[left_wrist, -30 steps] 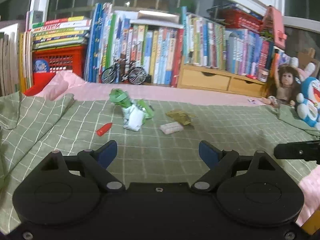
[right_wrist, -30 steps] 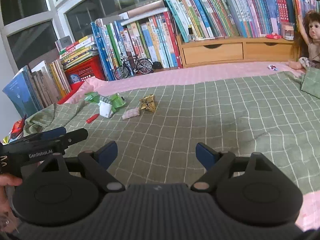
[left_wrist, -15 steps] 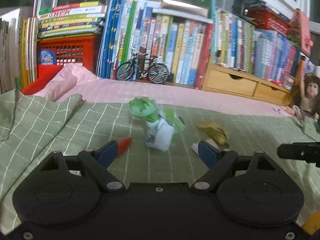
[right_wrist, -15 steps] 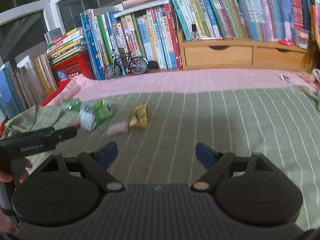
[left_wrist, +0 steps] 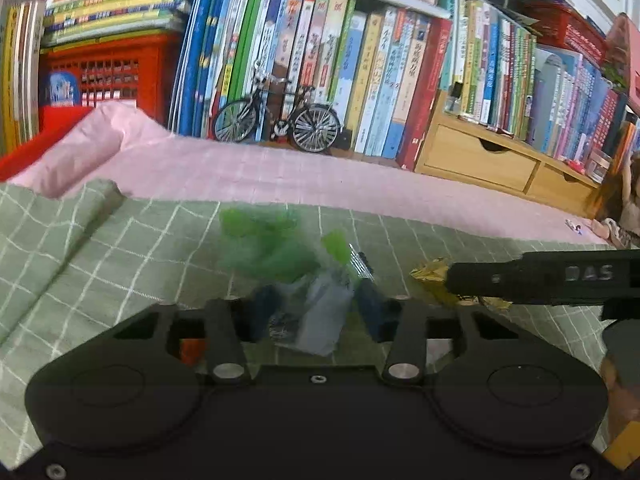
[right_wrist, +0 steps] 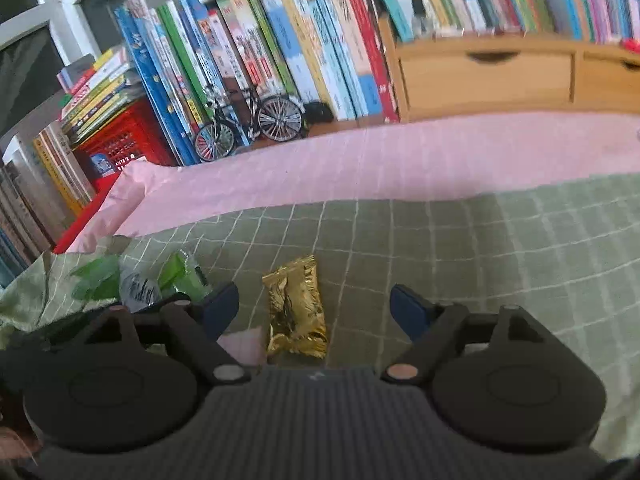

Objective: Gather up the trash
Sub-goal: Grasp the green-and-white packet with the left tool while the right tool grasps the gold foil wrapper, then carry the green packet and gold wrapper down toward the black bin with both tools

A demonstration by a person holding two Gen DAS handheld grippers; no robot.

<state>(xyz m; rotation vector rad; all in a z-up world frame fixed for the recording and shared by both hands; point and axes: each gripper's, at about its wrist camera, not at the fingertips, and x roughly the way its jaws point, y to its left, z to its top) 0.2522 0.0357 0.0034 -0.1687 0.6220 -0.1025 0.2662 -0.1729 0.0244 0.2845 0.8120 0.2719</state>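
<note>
Left fingers: left gripper [left_wrist: 316, 310] jaws closing around the green-and-white wrapper [left_wrist: 320, 320]; the blue pads flank it on both sides, and whether they yet press on it cannot be told through the blur.
Right fingers: right gripper [right_wrist: 314, 306] jaws wide apart but closing, straddling the gold wrapper [right_wrist: 296, 306] with clear gaps on either side.
Risk, left: crumpled film is springy and loose; the pads may pinch only a flap, so the bundle could slip out or tear on lifting.
Risk, right: the gold wrapper lies flat on the green checked blanket [right_wrist: 500, 264]; fingers set too high would shut on nothing, too low would gather cloth with it.
Risk, between: a pink wrapper [right_wrist: 244, 344] lies just beside the gold one, near the right gripper's left finger, and could be nudged aside.
Appearance, left item: bunched green plastic with a white printed panel, standing tilted on the blanket.
Appearance, right item: shiny, creased foil packet, lengthwise along the fingers.
</note>
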